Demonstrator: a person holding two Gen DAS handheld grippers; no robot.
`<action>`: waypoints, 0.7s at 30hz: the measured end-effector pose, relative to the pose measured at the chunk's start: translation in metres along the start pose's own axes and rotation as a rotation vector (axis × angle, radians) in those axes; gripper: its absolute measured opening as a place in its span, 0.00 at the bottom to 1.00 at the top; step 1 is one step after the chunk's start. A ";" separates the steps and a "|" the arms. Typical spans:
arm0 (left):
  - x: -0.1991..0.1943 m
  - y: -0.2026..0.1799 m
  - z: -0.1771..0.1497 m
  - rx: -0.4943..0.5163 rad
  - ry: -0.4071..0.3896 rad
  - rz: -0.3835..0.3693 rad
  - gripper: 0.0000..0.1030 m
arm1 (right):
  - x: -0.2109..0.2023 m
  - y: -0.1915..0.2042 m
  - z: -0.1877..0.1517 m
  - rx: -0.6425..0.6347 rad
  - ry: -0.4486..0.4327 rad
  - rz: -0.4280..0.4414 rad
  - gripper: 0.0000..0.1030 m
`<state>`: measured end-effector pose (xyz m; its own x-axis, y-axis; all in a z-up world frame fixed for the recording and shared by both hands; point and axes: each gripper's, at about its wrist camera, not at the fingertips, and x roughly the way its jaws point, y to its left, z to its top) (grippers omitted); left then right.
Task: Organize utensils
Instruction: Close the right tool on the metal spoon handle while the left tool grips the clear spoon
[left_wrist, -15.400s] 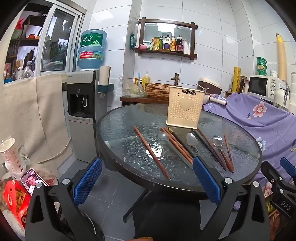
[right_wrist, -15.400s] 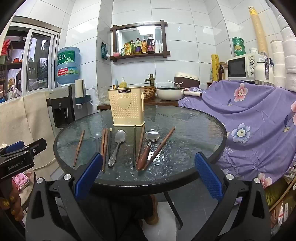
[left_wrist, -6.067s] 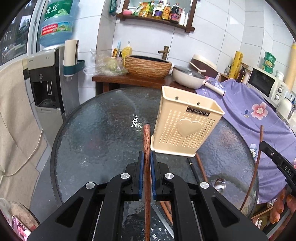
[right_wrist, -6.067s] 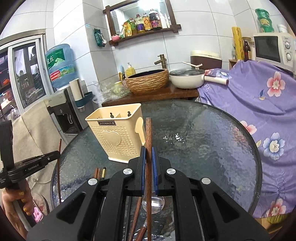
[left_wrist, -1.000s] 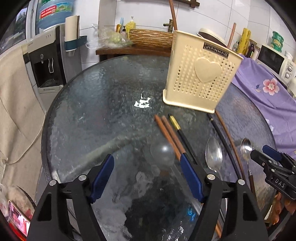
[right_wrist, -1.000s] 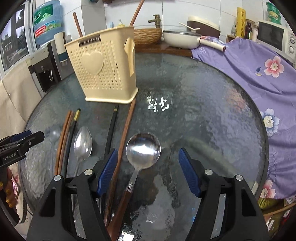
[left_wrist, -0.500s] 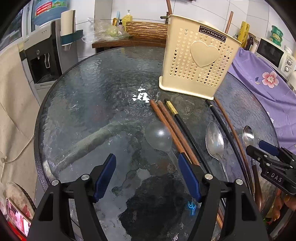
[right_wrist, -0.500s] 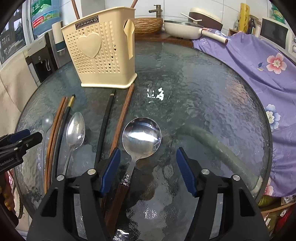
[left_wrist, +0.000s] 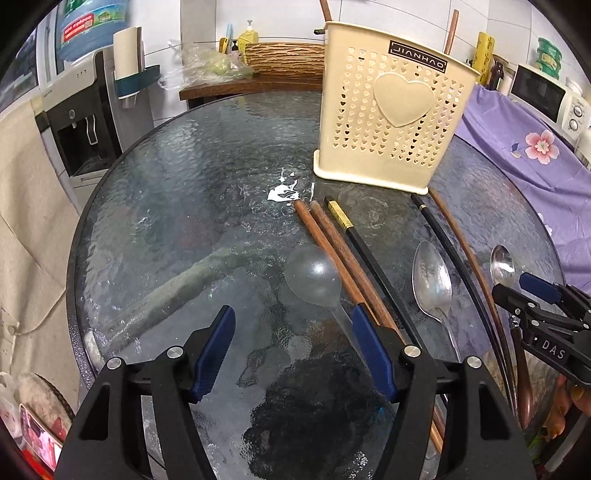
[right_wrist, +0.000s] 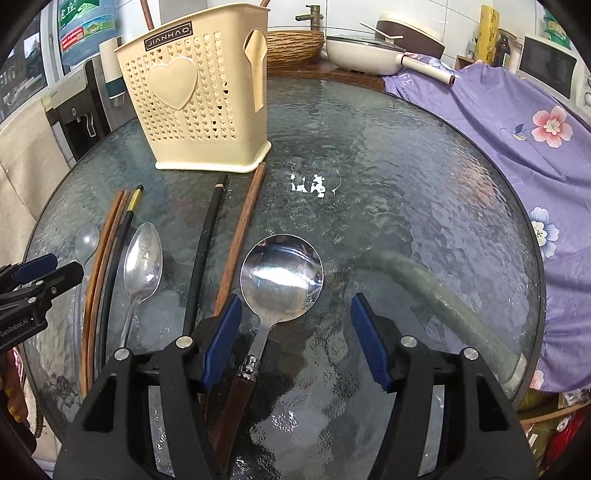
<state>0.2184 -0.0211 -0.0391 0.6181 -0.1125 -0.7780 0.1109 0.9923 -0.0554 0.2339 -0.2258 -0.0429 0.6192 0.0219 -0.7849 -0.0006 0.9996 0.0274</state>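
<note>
A cream utensil holder (left_wrist: 393, 118) (right_wrist: 199, 103) stands on the round glass table (left_wrist: 177, 206) with two brown chopsticks upright in it. My left gripper (left_wrist: 295, 350) is open just above a clear plastic spoon (left_wrist: 312, 280), whose handle runs between the fingers, next to a pair of brown chopsticks (left_wrist: 340, 254) and a black chopstick (left_wrist: 369, 258). My right gripper (right_wrist: 295, 332) is open over a wooden-handled steel ladle (right_wrist: 280, 273); its neck lies by the left finger (right_wrist: 221, 339). A steel spoon (right_wrist: 142, 258), a black chopstick (right_wrist: 201, 254) and a brown chopstick (right_wrist: 240, 232) lie to its left.
A purple flowered cloth (right_wrist: 517, 122) covers furniture right of the table. A water dispenser (left_wrist: 88, 118) stands at the left. A wooden counter behind holds a woven basket (left_wrist: 284, 61) and a white pan (right_wrist: 365, 50). The table edge is close beneath both grippers.
Both grippers have moved lower and closer to the table. The left has closed in on the clear spoon, the right on the ladle. Both stay open.
</note>
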 end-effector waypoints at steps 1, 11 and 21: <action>0.000 -0.001 0.001 -0.003 0.002 -0.006 0.62 | 0.000 0.001 0.000 0.000 0.000 -0.001 0.60; 0.006 -0.004 0.002 0.014 0.008 0.026 0.57 | 0.002 0.002 0.004 -0.001 0.002 -0.001 0.60; 0.015 -0.012 0.014 0.023 0.014 0.054 0.54 | 0.007 0.009 0.012 0.013 0.014 -0.018 0.55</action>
<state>0.2371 -0.0355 -0.0420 0.6124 -0.0581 -0.7884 0.0955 0.9954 0.0008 0.2476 -0.2167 -0.0413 0.6083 0.0047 -0.7937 0.0205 0.9996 0.0216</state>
